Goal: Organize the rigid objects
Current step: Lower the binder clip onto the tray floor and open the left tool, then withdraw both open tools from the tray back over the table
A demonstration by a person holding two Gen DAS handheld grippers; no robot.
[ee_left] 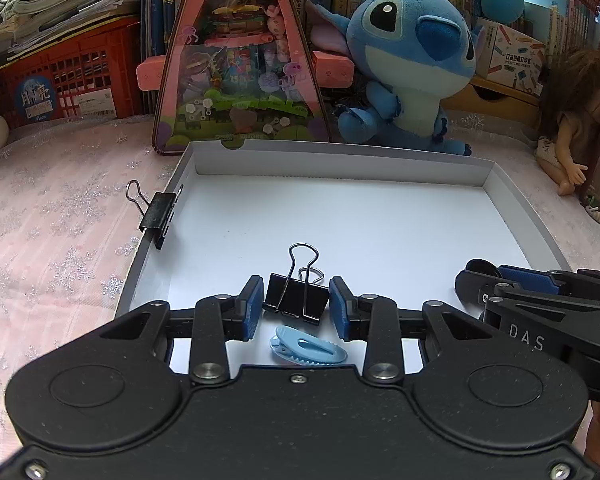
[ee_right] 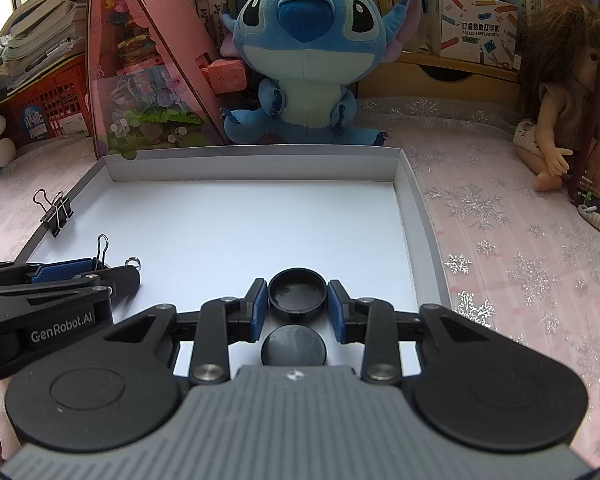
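Observation:
A shallow white box lid (ee_left: 340, 168) lies on the pink cloth. In the left wrist view my left gripper (ee_left: 296, 302) is open, its blue pads on either side of a black binder clip (ee_left: 296, 298) that rests on the lid floor, small gaps showing. A light blue plastic clip (ee_left: 306, 348) lies just behind it. Another black binder clip (ee_left: 158, 212) is clamped on the lid's left wall. In the right wrist view my right gripper (ee_right: 297, 300) is open around an upturned black round cap (ee_right: 297, 290). A second black cap (ee_right: 293, 346) lies closer to the camera.
A Stitch plush (ee_right: 304, 52), a pink triangular toy box (ee_left: 240, 60) and shelves of books stand behind the lid. A doll (ee_right: 556, 92) sits at the right. A red crate (ee_left: 72, 76) is at the left. The right gripper shows in the left wrist view (ee_left: 540, 296).

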